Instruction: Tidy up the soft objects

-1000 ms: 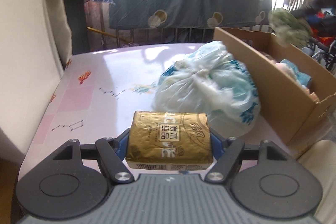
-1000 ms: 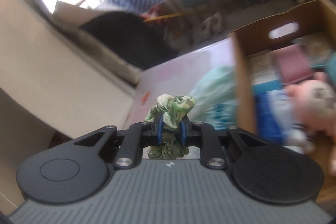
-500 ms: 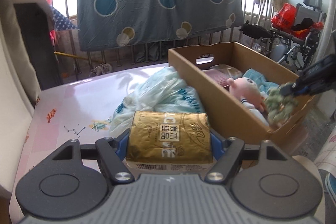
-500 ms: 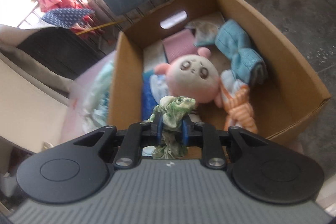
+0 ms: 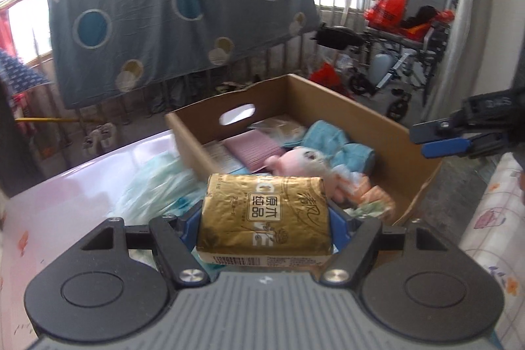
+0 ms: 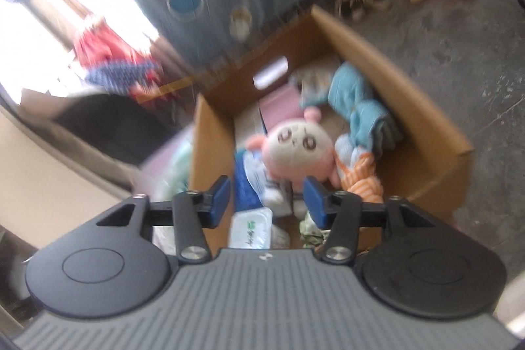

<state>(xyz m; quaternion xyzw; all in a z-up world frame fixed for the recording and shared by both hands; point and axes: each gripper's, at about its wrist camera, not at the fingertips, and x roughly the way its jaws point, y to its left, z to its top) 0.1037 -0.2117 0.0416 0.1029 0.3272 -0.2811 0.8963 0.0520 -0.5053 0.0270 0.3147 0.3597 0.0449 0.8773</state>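
My left gripper (image 5: 264, 220) is shut on a gold tissue pack (image 5: 262, 205), held just before the near corner of the cardboard box (image 5: 361, 117). In the box (image 6: 410, 107) lie a pink plush (image 6: 298, 150), a blue towel (image 6: 364, 107), an orange-striped soft toy (image 6: 361, 176) and a white wipes pack (image 6: 251, 228). Above the box's near end, my right gripper (image 6: 267, 197) has its jaws opening with nothing between them. A green patterned scrunchie (image 6: 310, 230) lies in the box below its right finger. The right gripper (image 5: 439, 140) also shows at the right edge of the left wrist view.
A pale blue plastic bag (image 5: 157, 182) rests on the pink table (image 5: 82, 186), against the box's left wall. A blue sheet with circles (image 5: 164, 22) hangs on the railing behind. A patterned cloth (image 5: 492, 218) lies at the right. Bicycles and clutter stand on the concrete floor beyond.
The right gripper came over the box, opened and let the green scrunchie drop into it. The left gripper carried the tissue pack up and towards the box.
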